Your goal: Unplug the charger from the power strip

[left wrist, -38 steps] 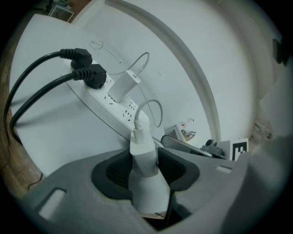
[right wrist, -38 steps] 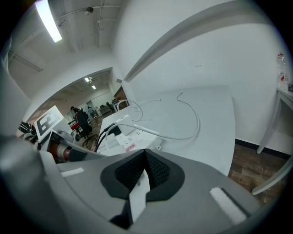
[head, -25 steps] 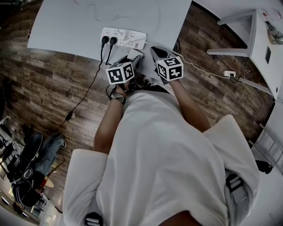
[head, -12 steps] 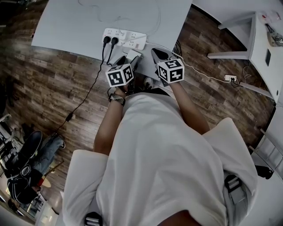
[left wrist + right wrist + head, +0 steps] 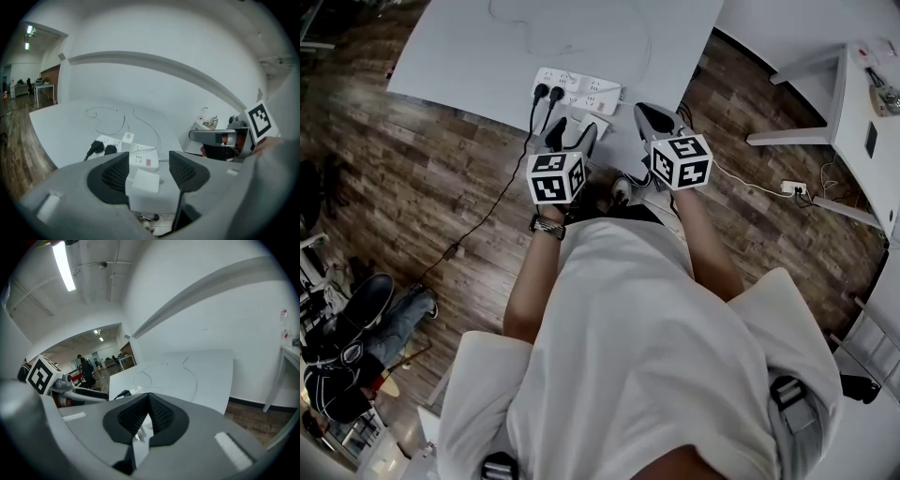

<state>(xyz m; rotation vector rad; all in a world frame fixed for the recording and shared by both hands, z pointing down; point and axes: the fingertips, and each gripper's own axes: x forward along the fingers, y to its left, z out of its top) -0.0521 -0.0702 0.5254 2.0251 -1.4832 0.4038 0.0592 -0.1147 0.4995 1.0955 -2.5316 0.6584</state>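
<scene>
- one big white flat surface point(image 5: 487, 47), with all the stuff near its front edge, guessing for easy reach
- one long white power strip point(image 5: 591, 91)
- two tools: left tool point(image 5: 149, 161) is wide apart but closing, framing the charger without touching it; right tool point(image 5: 149, 401) is pinched together and looks empty
- one white square charger point(image 5: 146, 182), lying loose just beside the strip, so it looks already unplugged
- two black plugs point(image 5: 96, 148), side by side in the strip

Dim, washed-out frames, fisheye-warped edges

White short-sleeved shirt point(image 5: 656, 337), metal watchband point(image 5: 548, 226), grey hand-held grippers point(image 5: 570, 129) point(image 5: 649, 113), black-and-white marker cubes point(image 5: 556, 177) point(image 5: 682, 160)
</scene>
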